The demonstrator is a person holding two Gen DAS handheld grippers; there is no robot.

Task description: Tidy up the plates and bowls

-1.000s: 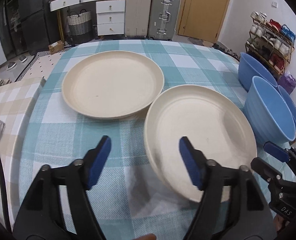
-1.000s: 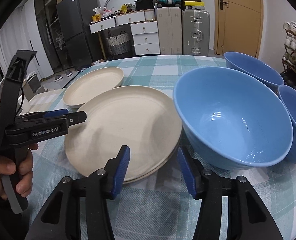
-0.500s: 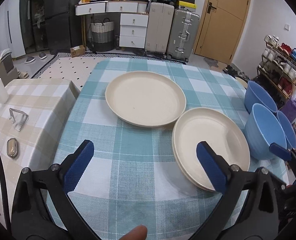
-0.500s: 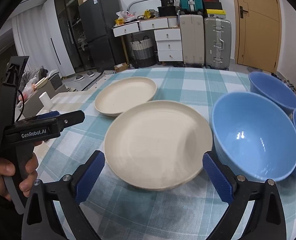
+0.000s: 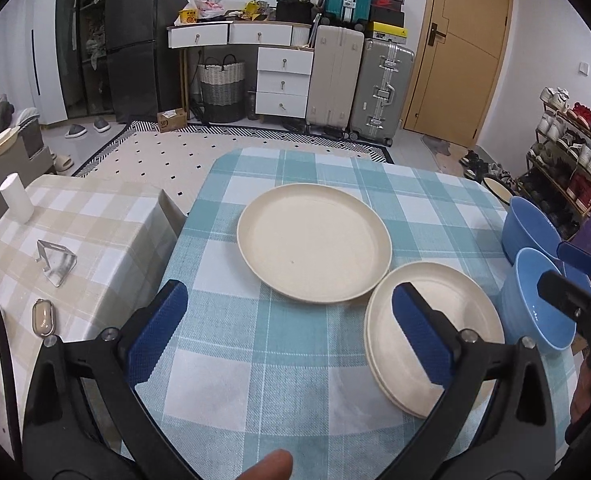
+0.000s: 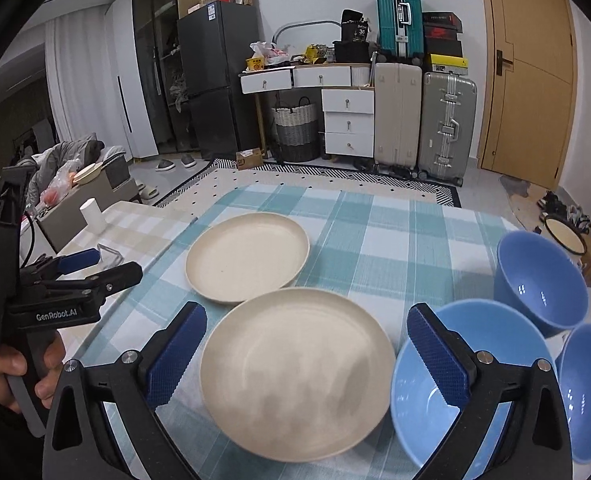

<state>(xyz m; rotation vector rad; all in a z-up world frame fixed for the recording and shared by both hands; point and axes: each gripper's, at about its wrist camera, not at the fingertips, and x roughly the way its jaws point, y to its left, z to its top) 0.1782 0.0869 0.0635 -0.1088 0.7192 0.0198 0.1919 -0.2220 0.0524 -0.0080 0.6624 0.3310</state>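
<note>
A single cream plate (image 5: 313, 244) (image 6: 247, 256) lies mid-table on the teal checked cloth. A stack of cream plates (image 5: 435, 332) (image 6: 295, 364) lies nearer, to its right. Three blue bowls stand at the right: near (image 6: 427, 392), far (image 6: 541, 280), and one at the edge (image 6: 585, 388); two of them show in the left wrist view (image 5: 535, 304) (image 5: 529, 230). My left gripper (image 5: 289, 336) is open and empty, raised above the near table. My right gripper (image 6: 305, 356) is open and empty, raised above the stacked plates.
A lower side table (image 5: 95, 220) with a beige checked cloth adjoins the left edge, holding a white cup (image 5: 15, 198) and a metal stand (image 5: 55, 262). Suitcases (image 5: 379, 88), drawers and a shoe rack (image 5: 567, 148) stand beyond the table.
Both grippers have opened wider and pulled back and upward from the plates and bowls. The dishes have not moved.
</note>
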